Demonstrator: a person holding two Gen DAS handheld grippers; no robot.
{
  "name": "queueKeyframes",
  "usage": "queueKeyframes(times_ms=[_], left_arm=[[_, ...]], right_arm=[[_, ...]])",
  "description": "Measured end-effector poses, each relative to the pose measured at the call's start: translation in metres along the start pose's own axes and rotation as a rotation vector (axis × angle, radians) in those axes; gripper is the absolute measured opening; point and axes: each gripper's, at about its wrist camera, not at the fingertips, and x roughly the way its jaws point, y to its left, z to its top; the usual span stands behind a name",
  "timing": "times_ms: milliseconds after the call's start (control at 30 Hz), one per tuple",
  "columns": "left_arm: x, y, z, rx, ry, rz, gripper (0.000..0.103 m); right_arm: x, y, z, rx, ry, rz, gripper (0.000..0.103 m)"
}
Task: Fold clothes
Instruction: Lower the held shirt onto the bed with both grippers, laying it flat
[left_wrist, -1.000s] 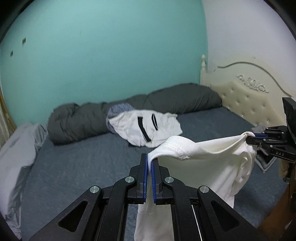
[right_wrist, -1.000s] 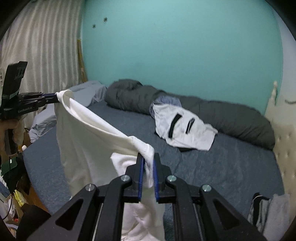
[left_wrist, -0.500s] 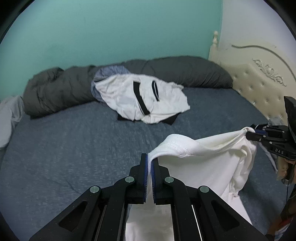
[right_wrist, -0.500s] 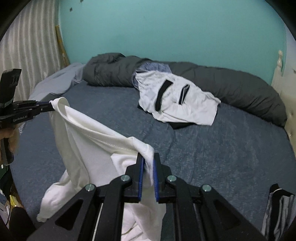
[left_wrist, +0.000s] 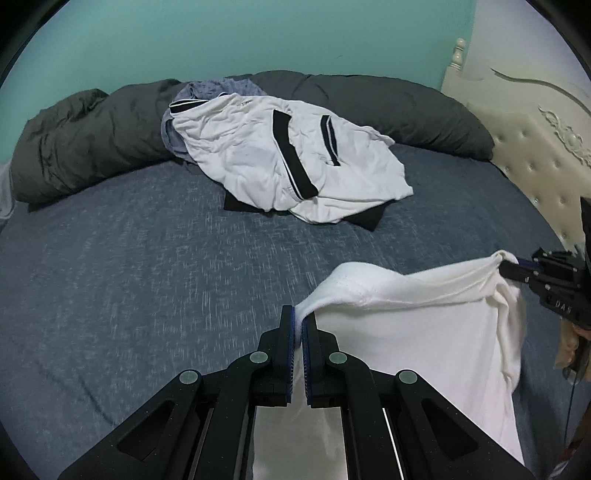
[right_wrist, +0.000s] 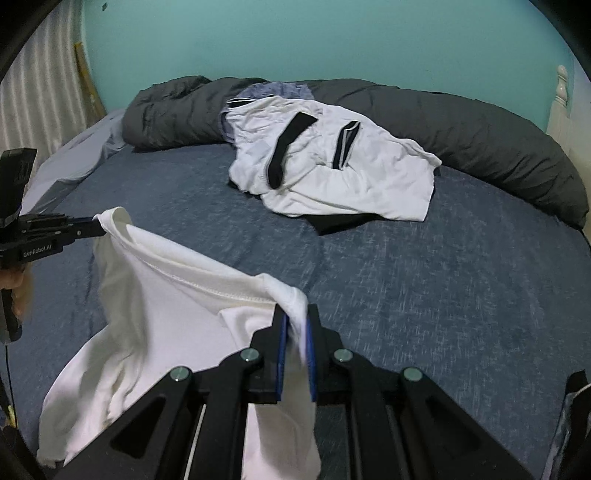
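A plain white garment (left_wrist: 424, 332) (right_wrist: 155, 317) hangs stretched between both grippers just above the blue bed sheet (left_wrist: 147, 258). My left gripper (left_wrist: 298, 317) is shut on one end of its top hem; from the right wrist view that gripper (right_wrist: 98, 227) shows at the left edge, pinching the hem. My right gripper (right_wrist: 295, 314) is shut on the other end; it appears in the left wrist view (left_wrist: 511, 264) at the right edge. The garment's lower part drapes onto the sheet near the bed's front edge. A white shirt with black stripes (left_wrist: 288, 166) (right_wrist: 332, 173) lies crumpled further back.
A rolled dark grey duvet (left_wrist: 92, 136) (right_wrist: 498, 147) runs along the teal wall, with a blue-grey cloth (left_wrist: 218, 88) on it. A black item (left_wrist: 365, 219) peeks from under the striped shirt. A cream padded headboard (left_wrist: 535, 155) stands at right. Clothes (right_wrist: 569, 424) lie at the right wrist view's lower right.
Both grippers have come down and forward toward the bed with the white garment still stretched between them. Its lower part now rests on the sheet, and the striped shirt looks nearer.
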Motion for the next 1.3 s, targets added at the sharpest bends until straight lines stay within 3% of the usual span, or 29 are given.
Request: queueKeyframes(times_ms=[200, 400, 433, 500, 567, 700, 900, 967, 1000, 1033, 1100, 1300], left_arm=[[0.039, 0.015, 0.014, -0.034, 0.038, 0.003, 0.004], [0.097, 0.032, -0.017, -0.111, 0.171, -0.046, 0.008], [0.100, 0.034, -0.022, -0.114, 0.175, -0.045, 0.010], [0.102, 0.037, -0.030, -0.114, 0.172, -0.043, 0.025], [0.100, 0.041, -0.035, -0.120, 0.159, -0.045, 0.034], [0.100, 0.044, -0.041, -0.120, 0.159, -0.049, 0.034], [0.104, 0.043, -0.048, -0.103, 0.174, -0.050, 0.034], [0.105, 0.043, -0.051, -0.097, 0.173, -0.051, 0.034], [0.105, 0.043, -0.051, -0.094, 0.172, -0.053, 0.034], [0.104, 0.043, -0.052, -0.089, 0.170, -0.053, 0.034], [0.102, 0.043, -0.053, -0.082, 0.164, -0.051, 0.034], [0.097, 0.046, -0.057, -0.081, 0.146, -0.059, 0.034]], right_arm=[[0.041, -0.009, 0.015, 0.016, 0.021, -0.023, 0.009], [0.096, -0.017, 0.001, 0.109, 0.112, 0.009, 0.012], [0.101, -0.022, -0.003, 0.140, 0.117, 0.007, 0.017], [0.103, -0.029, -0.010, 0.183, 0.101, 0.001, 0.027], [0.097, -0.037, -0.014, 0.206, 0.069, 0.009, 0.034], [0.090, -0.045, -0.017, 0.190, 0.049, 0.036, 0.035], [0.106, -0.036, -0.021, 0.155, 0.125, 0.071, 0.035], [0.113, -0.031, -0.025, 0.127, 0.161, 0.044, 0.030], [0.113, -0.030, -0.027, 0.122, 0.157, 0.045, 0.015], [0.113, -0.029, -0.029, 0.118, 0.154, 0.045, 0.009], [0.110, -0.029, -0.028, 0.111, 0.132, 0.021, 0.004], [0.098, -0.031, 0.002, 0.057, 0.045, -0.108, 0.003]])
